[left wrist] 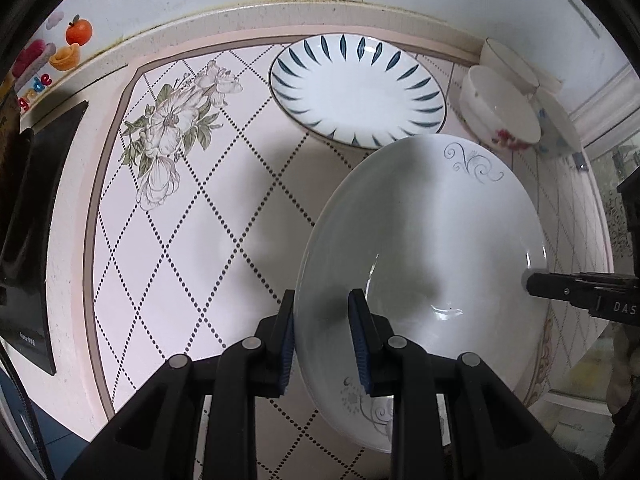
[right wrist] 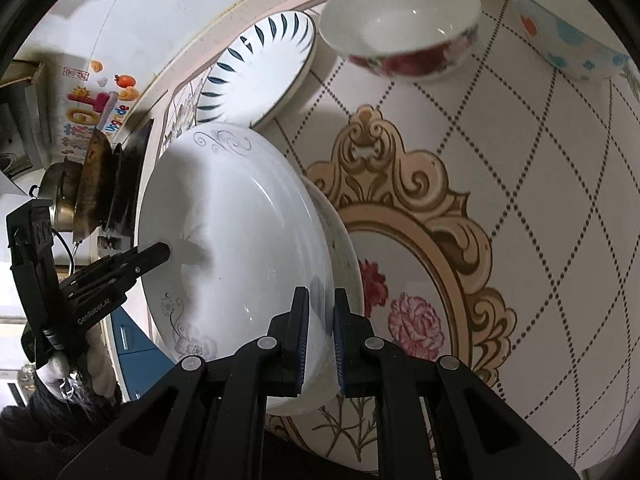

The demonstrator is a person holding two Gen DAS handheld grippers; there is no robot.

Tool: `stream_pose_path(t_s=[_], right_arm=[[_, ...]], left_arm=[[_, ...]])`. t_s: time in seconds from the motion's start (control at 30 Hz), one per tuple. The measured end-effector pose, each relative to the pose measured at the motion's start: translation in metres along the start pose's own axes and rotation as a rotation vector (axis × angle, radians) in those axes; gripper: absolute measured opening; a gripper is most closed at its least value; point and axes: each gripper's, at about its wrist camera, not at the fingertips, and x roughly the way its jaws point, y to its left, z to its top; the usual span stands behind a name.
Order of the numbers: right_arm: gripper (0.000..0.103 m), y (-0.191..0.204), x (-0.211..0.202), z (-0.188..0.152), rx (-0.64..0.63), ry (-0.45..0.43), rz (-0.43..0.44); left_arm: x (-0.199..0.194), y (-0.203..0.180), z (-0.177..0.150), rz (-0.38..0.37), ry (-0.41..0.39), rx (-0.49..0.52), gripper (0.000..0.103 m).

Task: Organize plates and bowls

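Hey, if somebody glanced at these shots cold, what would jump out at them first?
The big white plate with grey scrollwork, gripped at opposite rims by the left gripper and right gripper, above the pink diamond-patterned countertop. Behind it lies a white plate with blue leaf strokes; nearby stands a white bowl with red flowers.

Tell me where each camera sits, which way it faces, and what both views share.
Left wrist: rides the left gripper, looking steeply down at the counter; its jaws clamp the white plate.
Right wrist: rides the right gripper, angled down; it clamps the plate's opposite rim, and a sleeve shows.
Shared: the white plate, the blue-patterned plate, the red-flowered bowl, and each other's gripper.
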Motion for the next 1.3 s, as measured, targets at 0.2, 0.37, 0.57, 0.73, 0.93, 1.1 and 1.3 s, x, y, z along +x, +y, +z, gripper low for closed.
stream_pose_path(t_s=[0.2, 0.37, 0.57, 0.73, 0.93, 1.1, 1.3], right_arm=[[0.013, 0.002, 0.007, -0.002, 0.0, 0.013, -0.004], [0.013, 0.003, 0.011, -0.003, -0.006, 0.022, -0.016], [0.013, 0.004, 0.014, -0.004, -0.004, 0.028, -0.022], [0.013, 0.007, 0.017, -0.002, -0.005, 0.027, -0.029], [0.013, 0.011, 0.017, -0.001, -0.02, 0.022, -0.046], [0.013, 0.014, 0.018, 0.001, -0.025, 0.031, -0.074], [0.013, 0.014, 0.016, 0.002, -0.001, 0.034, -0.082]], left_arm=[[0.006, 0.0, -0.004, 0.007, 0.015, -0.004, 0.023], [0.011, 0.0, -0.006, 0.007, 0.027, -0.007, 0.023], [0.016, 0.003, -0.009, 0.006, 0.049, -0.021, 0.023], [0.02, 0.003, -0.012, 0.022, 0.059, -0.012, 0.023], [0.02, 0.004, -0.012, 0.026, 0.061, -0.016, 0.023], [0.021, 0.003, -0.011, 0.029, 0.061, -0.012, 0.024], [0.023, 0.001, -0.014, 0.027, 0.066, -0.01, 0.024]])
